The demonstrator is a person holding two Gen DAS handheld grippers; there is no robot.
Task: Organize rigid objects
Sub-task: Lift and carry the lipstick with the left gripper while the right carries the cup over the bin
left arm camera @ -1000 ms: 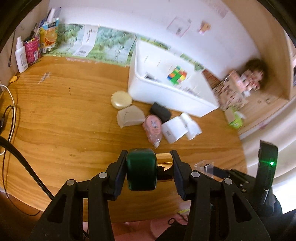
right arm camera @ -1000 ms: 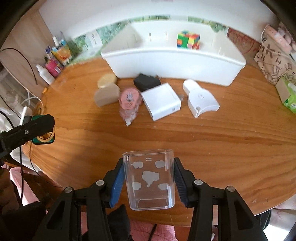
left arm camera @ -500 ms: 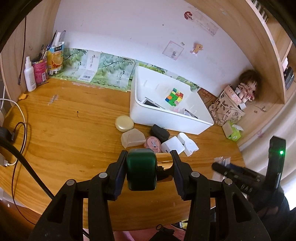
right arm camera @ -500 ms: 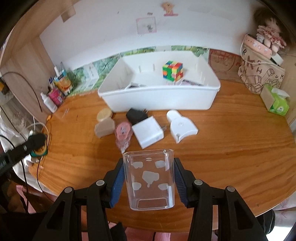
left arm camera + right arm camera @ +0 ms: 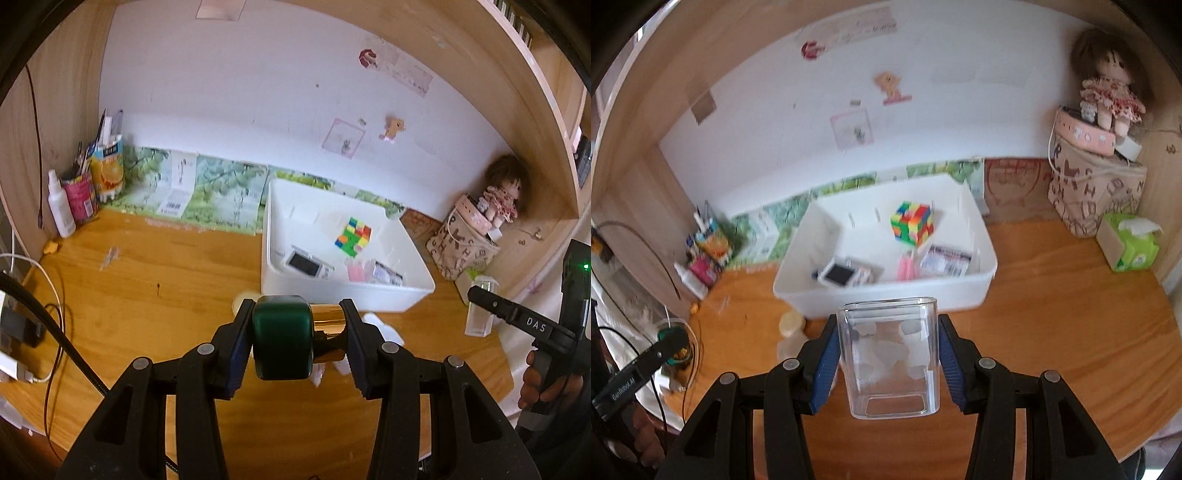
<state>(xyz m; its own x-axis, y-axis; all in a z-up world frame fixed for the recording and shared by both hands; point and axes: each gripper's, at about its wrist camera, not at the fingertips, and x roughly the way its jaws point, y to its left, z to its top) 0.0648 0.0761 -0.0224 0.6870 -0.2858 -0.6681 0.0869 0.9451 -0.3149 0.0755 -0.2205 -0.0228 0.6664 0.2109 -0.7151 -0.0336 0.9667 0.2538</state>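
My left gripper (image 5: 295,323) is shut on a small green-and-gold bottle (image 5: 282,338), held above the wooden table's near edge. My right gripper (image 5: 888,332) is shut on a clear plastic container (image 5: 890,354) with white patches, its mouth facing the camera. Just beyond both stands a white bin (image 5: 343,295), whose front wall (image 5: 879,295) shows in the right wrist view too. In the bin lie a colourful puzzle cube (image 5: 911,223), a small white device (image 5: 837,275) and some packets. The right wrist view shows the left gripper at far left.
A round cream lid (image 5: 792,323) and other small items lie before the bin, mostly hidden by the grippers. Bottles and cartons (image 5: 85,188) stand at back left, cables (image 5: 22,325) at the left edge. A doll on a patterned bag (image 5: 1097,184) and a tissue box (image 5: 1128,242) stand at right.
Both grippers have risen and tilted upward, so more of the wall shows and the bin sits nearer. The small items on the table have slipped behind the fingers. Both grips are unchanged.
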